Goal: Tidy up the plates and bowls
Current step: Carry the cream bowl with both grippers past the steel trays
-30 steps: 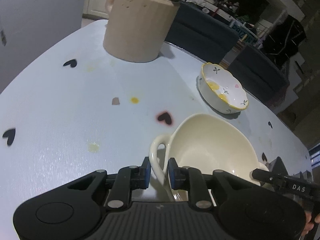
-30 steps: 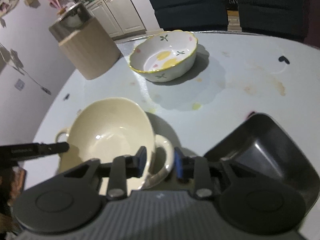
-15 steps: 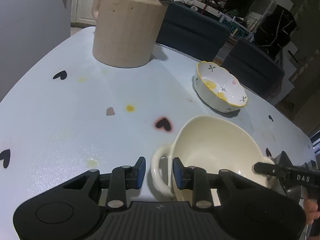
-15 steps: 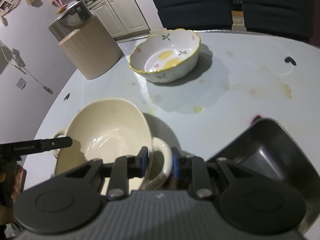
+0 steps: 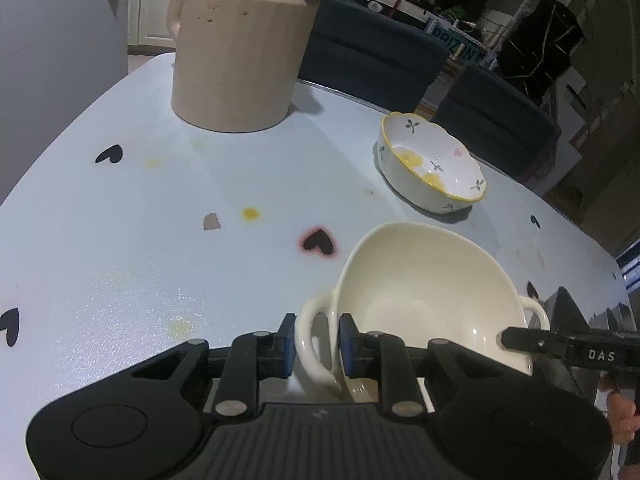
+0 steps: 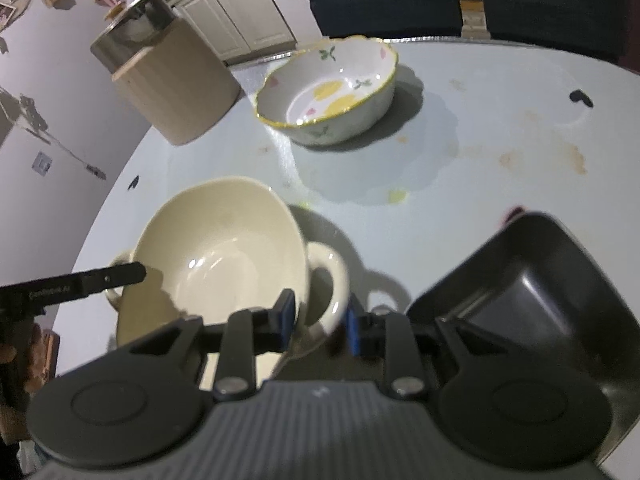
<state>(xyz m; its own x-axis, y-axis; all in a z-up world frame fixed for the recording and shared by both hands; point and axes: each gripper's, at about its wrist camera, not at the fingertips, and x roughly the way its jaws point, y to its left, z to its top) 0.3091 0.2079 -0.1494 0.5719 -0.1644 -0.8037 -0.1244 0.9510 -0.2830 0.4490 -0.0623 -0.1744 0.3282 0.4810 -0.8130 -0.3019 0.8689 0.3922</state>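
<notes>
A cream two-handled bowl [image 5: 420,292] hangs tilted just above the pale blue table [image 5: 160,240], casting a shadow beside it. My left gripper [image 5: 316,344] has its blue pads on either side of the bowl's left handle [image 5: 310,320], and its jaws are closing on it. On the opposite handle [image 6: 332,276], my right gripper [image 6: 320,322] holds on while its jaws ease open slightly. Farther back stands a white floral bowl [image 5: 432,172] with a yellow rim, also in the right wrist view [image 6: 328,96].
A black square tray [image 6: 520,292] lies just right of the cream bowl. A tall beige canister [image 5: 236,60] with a metal lid stands at the far left of the table. Dark blue chairs [image 5: 372,60] line the far edge. Heart stickers and stains dot the tabletop.
The left pads spread away from the handle half a second ago and have come back in on it. The left view rolled a little. The bowl stays between both grippers.
</notes>
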